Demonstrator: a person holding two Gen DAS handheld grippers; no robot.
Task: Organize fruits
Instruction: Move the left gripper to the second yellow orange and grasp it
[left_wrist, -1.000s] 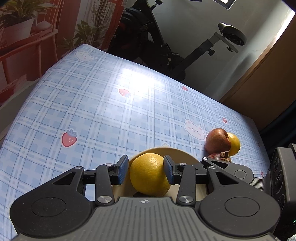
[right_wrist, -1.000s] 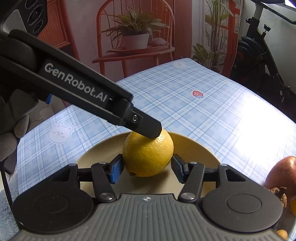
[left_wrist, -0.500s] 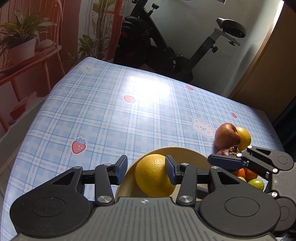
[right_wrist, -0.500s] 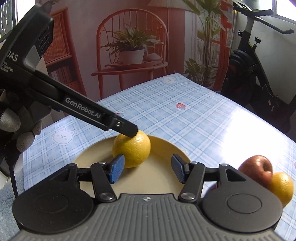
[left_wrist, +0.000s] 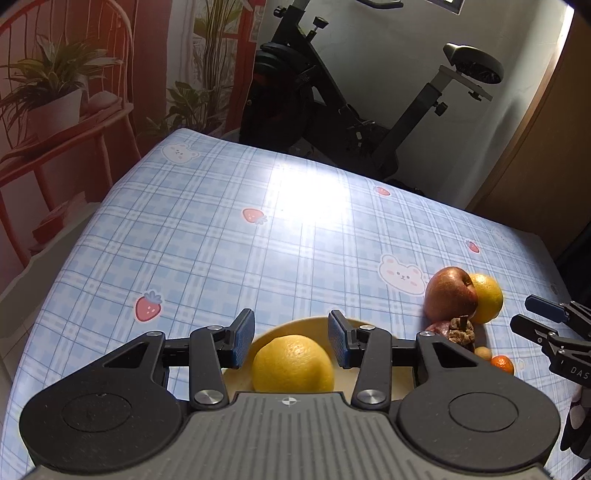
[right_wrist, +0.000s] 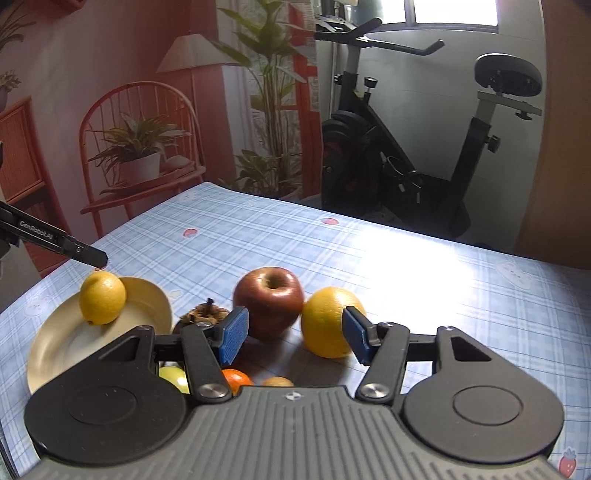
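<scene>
A yellow lemon (left_wrist: 293, 365) lies on the pale yellow plate (left_wrist: 295, 325). My left gripper (left_wrist: 291, 338) hovers just above it. Its jaws are closing slightly and the pads touch nothing. In the right wrist view the lemon (right_wrist: 102, 297) sits on the plate (right_wrist: 74, 350), under one of the left gripper's fingertips (right_wrist: 92, 258). My right gripper (right_wrist: 295, 338) stands open in front of a red apple (right_wrist: 269, 295) and an orange (right_wrist: 327, 321), with nothing between its pads. The left wrist view shows the right gripper (left_wrist: 524, 315) beside that apple (left_wrist: 448, 293) and orange (left_wrist: 487, 297).
A dark mangosteen (right_wrist: 203, 314), a small tangerine (right_wrist: 236, 380), a yellow-green fruit (right_wrist: 175, 376) and a small tan fruit (right_wrist: 277, 382) lie near my right gripper. The blue checked tablecloth (left_wrist: 258, 258) runs to the far edge. An exercise bike and a chair with plants stand beyond.
My left gripper has lifted a little off the lemon, which stays on the plate. My right gripper has swung right, from the lemon to the apple and the orange.
</scene>
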